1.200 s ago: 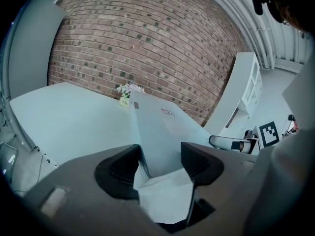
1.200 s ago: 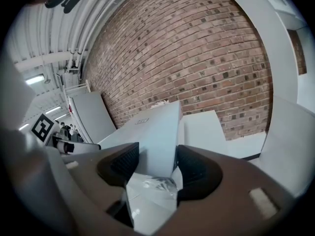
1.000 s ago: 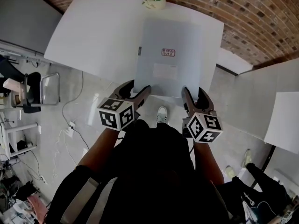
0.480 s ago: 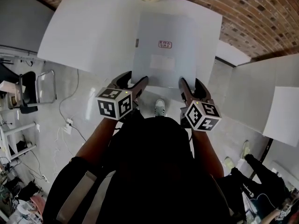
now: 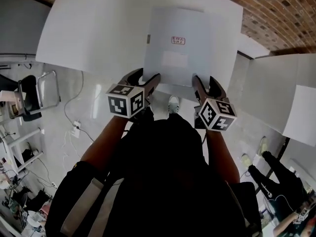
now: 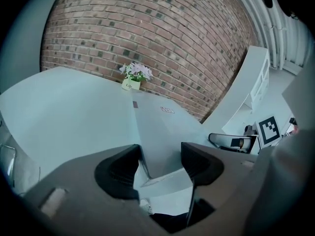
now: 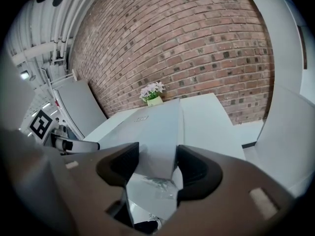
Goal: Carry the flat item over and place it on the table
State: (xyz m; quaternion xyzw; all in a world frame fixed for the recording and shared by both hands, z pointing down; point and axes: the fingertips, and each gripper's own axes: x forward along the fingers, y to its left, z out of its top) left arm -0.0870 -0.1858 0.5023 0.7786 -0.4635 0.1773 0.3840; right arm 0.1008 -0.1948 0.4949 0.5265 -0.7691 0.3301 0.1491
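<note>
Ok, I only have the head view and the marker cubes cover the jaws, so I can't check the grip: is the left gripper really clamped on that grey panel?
Observer: Yes. In the left gripper view the left gripper has the near corner of the grey panel pinched between its jaws.
Operator: And the right one?
Observer: Same. The right gripper is closed on the panel's near edge, and the panel runs straight out from between its jaws.
Operator: My frame cuts off the far side. Is anything ahead?
Observer: A pot of flowers stands at the far edge of the table, against the brick wall, beyond the panel's far end.
</note>
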